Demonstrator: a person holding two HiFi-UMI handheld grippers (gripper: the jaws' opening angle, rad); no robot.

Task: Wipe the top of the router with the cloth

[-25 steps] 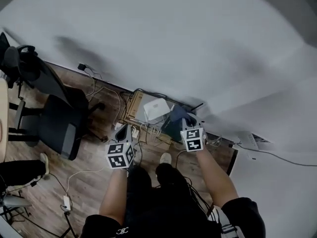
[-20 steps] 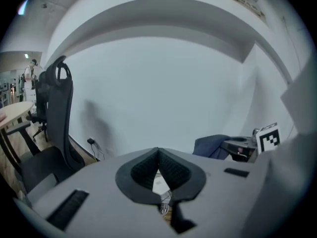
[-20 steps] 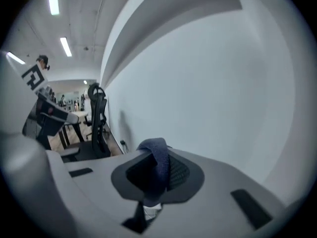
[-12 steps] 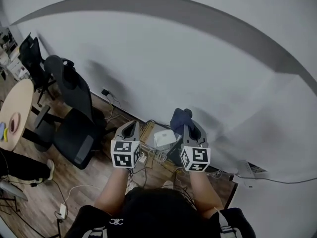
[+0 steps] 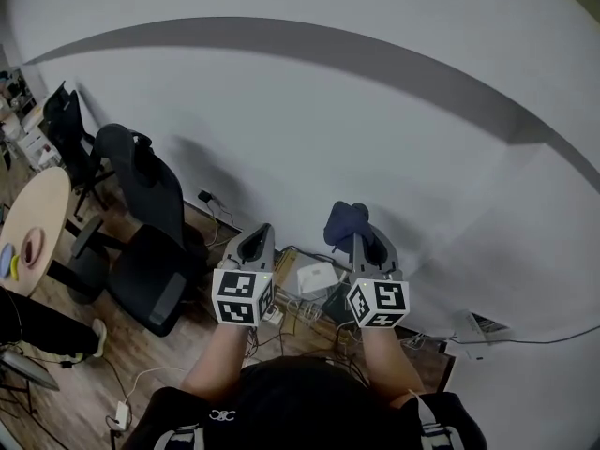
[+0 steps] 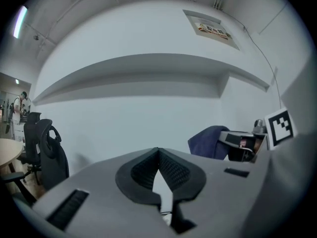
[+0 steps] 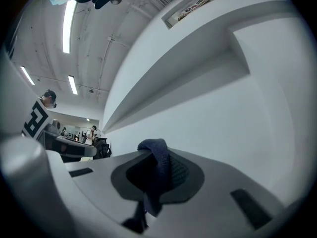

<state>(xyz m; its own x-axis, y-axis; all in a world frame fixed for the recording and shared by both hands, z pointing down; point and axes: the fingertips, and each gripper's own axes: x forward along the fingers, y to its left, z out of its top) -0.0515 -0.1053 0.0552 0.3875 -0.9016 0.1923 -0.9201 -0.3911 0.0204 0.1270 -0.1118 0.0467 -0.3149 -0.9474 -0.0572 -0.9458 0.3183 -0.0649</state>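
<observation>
R gripper [image 5: 364,242] pinches dark blue fabric cloth [image 7: 157,167], held up. L gripper [image 5: 257,244] pressed together, empty. White flat router [image 5: 317,277] lies well below, between both. Wipe not begun; next you lower cloth onto its top.

This is an open-plan office. Black swivel chairs [image 5: 150,251] stand beside a round worktop [image 5: 33,228] on wood-look flooring [image 5: 75,382]. Tangled cables [image 5: 298,309] lie along a plain white wall [image 5: 375,111]. Strip lights [image 7: 68,19] line a bare ceiling above people [image 7: 38,118] in the distance.
</observation>
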